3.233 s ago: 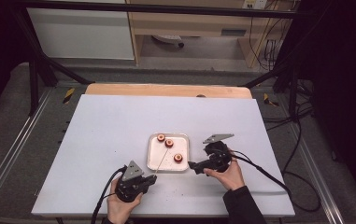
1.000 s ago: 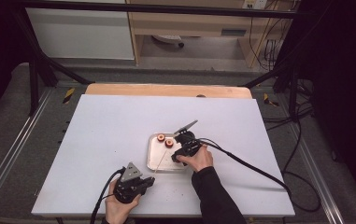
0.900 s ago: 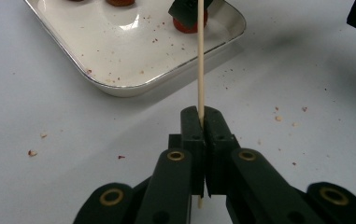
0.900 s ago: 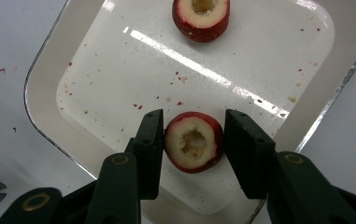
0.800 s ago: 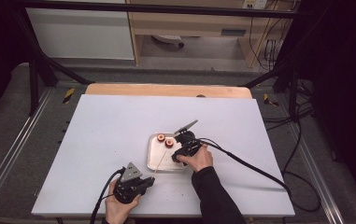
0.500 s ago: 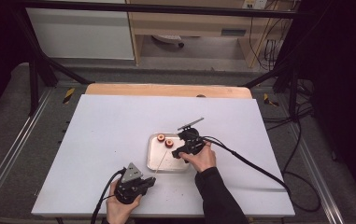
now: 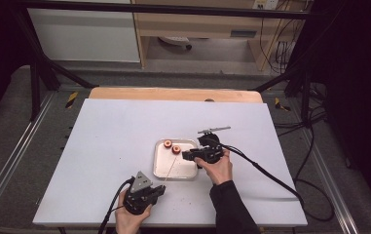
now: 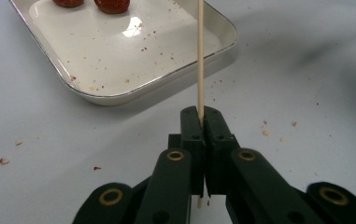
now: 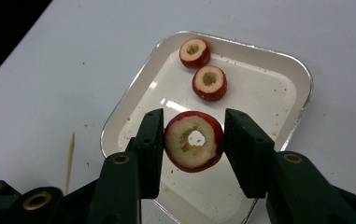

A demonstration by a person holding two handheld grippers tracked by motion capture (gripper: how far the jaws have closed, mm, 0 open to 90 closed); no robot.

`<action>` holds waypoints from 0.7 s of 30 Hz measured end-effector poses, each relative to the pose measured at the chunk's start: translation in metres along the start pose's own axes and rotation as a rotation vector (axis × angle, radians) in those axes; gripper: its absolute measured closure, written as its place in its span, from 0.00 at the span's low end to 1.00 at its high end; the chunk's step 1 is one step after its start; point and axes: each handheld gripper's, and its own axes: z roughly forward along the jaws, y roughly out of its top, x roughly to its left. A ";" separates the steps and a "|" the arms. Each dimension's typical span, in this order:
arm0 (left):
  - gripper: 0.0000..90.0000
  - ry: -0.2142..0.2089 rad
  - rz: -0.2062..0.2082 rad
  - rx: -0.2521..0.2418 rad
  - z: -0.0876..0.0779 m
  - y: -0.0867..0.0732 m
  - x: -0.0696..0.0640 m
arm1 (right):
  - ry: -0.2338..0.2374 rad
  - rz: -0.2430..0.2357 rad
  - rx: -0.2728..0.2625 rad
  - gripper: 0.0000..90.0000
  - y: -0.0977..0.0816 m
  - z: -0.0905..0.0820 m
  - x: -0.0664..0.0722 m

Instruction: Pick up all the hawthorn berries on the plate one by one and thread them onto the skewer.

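Observation:
A cored red fruit ring [image 9: 194,141] hangs above the white tray [image 9: 302,74], pinched between the jaws of my right gripper [image 9: 193,122], which is shut on it. Two more cored red fruits [image 9: 195,52] [image 9: 209,82] lie in the tray's far corner. From above, my right gripper [image 7: 186,156] hovers over the tray's [image 7: 183,168] right side. My left gripper [image 7: 161,189] rests on the table near the front edge, shut on a thin wooden skewer [image 7: 170,171]. The skewer [image 8: 200,56] points out over the tray's rim [image 8: 119,95] from between the closed jaws [image 8: 200,123].
The white tabletop [image 7: 105,146] is dotted with small red crumbs around the tray. A wooden strip [image 7: 173,94] borders the far edge. A black cable [image 7: 270,178] trails from the right gripper across the table's right side.
My right gripper has lifted one fruit out of the tray and drawn it up and slightly right. Two fruits remain in the tray where three lay before. The left gripper has stayed put.

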 end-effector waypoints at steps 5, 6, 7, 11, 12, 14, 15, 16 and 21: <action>0.98 0.004 -0.018 -0.008 0.003 0.000 -0.005 | 0.046 0.039 -0.089 0.66 -0.006 -0.005 -0.005; 0.98 0.006 -0.022 -0.012 0.004 0.000 -0.006 | 0.052 0.048 -0.103 0.66 -0.008 -0.006 -0.006; 0.98 0.006 -0.027 -0.014 0.005 0.000 -0.006 | 0.058 0.053 -0.119 0.66 -0.009 -0.006 -0.006; 0.98 0.009 -0.048 -0.022 0.008 0.001 -0.010 | 0.079 0.075 -0.186 0.66 -0.014 -0.008 -0.009; 0.98 0.012 -0.058 -0.024 0.009 0.001 -0.010 | 0.086 0.082 -0.203 0.66 -0.015 -0.009 -0.010; 0.98 0.013 -0.069 -0.030 0.010 0.001 -0.012 | 0.100 0.094 -0.240 0.66 -0.017 -0.010 -0.011; 0.98 0.012 -0.077 -0.034 0.010 0.002 -0.013 | 0.103 0.097 -0.259 0.66 -0.018 -0.011 -0.011; 0.98 0.013 -0.083 -0.035 0.011 0.002 -0.014 | 0.110 0.105 -0.275 0.66 -0.018 -0.011 -0.011; 0.98 0.012 -0.116 -0.036 0.015 0.003 -0.019 | 0.131 0.115 -0.349 0.66 -0.021 -0.012 -0.010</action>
